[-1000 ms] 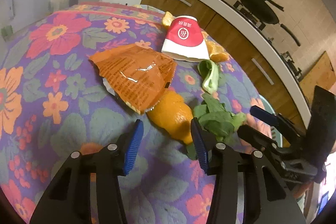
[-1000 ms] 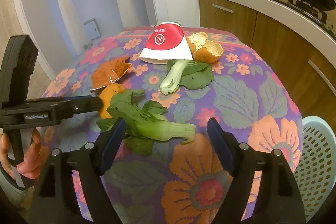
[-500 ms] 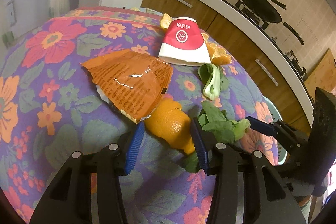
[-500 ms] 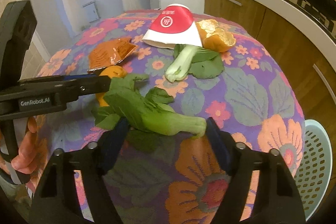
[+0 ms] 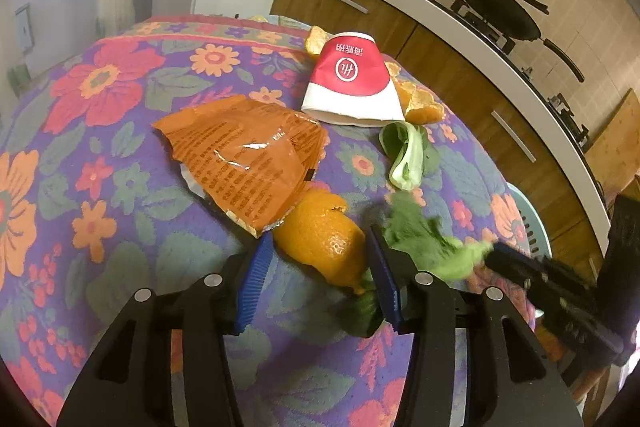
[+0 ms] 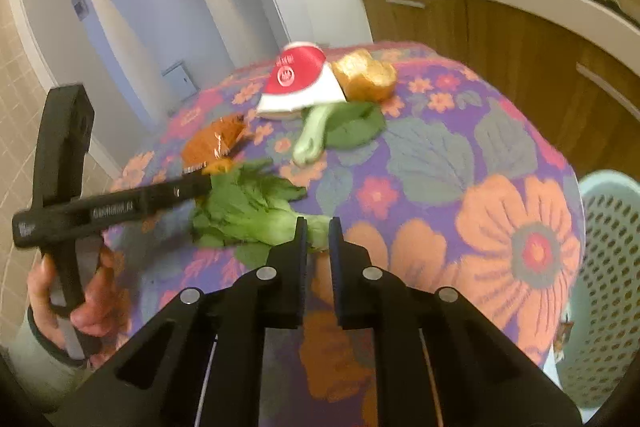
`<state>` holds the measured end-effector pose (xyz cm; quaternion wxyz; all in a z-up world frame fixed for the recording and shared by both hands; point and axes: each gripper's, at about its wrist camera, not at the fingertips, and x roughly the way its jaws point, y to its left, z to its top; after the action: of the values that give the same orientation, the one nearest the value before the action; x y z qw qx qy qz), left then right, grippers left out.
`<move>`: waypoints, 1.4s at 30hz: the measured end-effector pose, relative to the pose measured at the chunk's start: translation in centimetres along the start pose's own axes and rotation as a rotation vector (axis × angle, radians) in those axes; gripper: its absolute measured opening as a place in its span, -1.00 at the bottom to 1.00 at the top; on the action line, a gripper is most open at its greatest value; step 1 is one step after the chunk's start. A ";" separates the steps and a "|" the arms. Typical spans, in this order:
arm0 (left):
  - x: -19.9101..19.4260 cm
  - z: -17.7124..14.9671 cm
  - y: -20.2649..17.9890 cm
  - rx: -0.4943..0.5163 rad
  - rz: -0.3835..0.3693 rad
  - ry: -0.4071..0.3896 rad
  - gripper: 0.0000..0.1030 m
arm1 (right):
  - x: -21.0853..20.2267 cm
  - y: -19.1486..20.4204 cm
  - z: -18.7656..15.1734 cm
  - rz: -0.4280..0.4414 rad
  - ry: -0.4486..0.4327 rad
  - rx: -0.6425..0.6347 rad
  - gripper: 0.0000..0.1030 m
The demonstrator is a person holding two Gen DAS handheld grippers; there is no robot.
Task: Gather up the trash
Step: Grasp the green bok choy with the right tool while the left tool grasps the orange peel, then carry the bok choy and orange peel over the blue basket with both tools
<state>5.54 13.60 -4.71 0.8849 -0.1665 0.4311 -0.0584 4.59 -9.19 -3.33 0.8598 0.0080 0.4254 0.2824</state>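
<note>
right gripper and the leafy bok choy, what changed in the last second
The right gripper went from wide open to shut on the pale stem of the green leafy bok choy. The left gripper crept forward, still open, around the orange peel. The red and white paper cup, orange foil wrapper and second bok choy stayed put.

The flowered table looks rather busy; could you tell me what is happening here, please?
A person is clearing scraps. The right claw has shut on the stem of the leafy green, while the open left claw straddles the orange peel. The snack wrapper, paper cup and pale basket wait untouched.
</note>
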 end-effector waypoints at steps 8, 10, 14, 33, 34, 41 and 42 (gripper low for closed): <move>0.1 -0.2 -0.1 0.011 0.007 -0.021 -0.06 | -1.6 2.1 -0.4 -0.004 0.033 -0.189 -0.65; 0.0 -0.2 0.0 0.009 0.002 -0.023 -0.06 | -1.3 2.6 0.1 -0.049 0.031 -0.248 0.05; -0.1 -0.3 0.2 0.007 -0.004 -0.025 -0.06 | 0.3 4.0 1.3 -0.032 0.049 -0.380 0.27; 0.5 -0.3 -1.8 0.073 0.094 -0.011 0.11 | -2.4 6.4 -3.6 -0.100 0.008 -0.534 -0.59; 0.7 -0.4 -2.3 0.091 0.124 -0.011 0.11 | -3.1 5.9 -3.9 -0.111 -0.006 -0.508 -0.61; 1.0 -1.3 -4.3 0.200 0.264 -0.014 -0.41 | -6.4 2.7 -4.4 -0.155 -0.075 -0.352 -0.65; 0.8 -1.4 -4.5 0.205 0.260 -0.018 -0.62 | -6.8 2.2 -4.4 -0.158 -0.086 -0.333 -0.65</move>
<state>5.06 8.86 -4.56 0.9011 -0.0189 0.4329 0.0143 -2.96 -11.66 -0.62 0.8861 -0.1559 0.3349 0.2799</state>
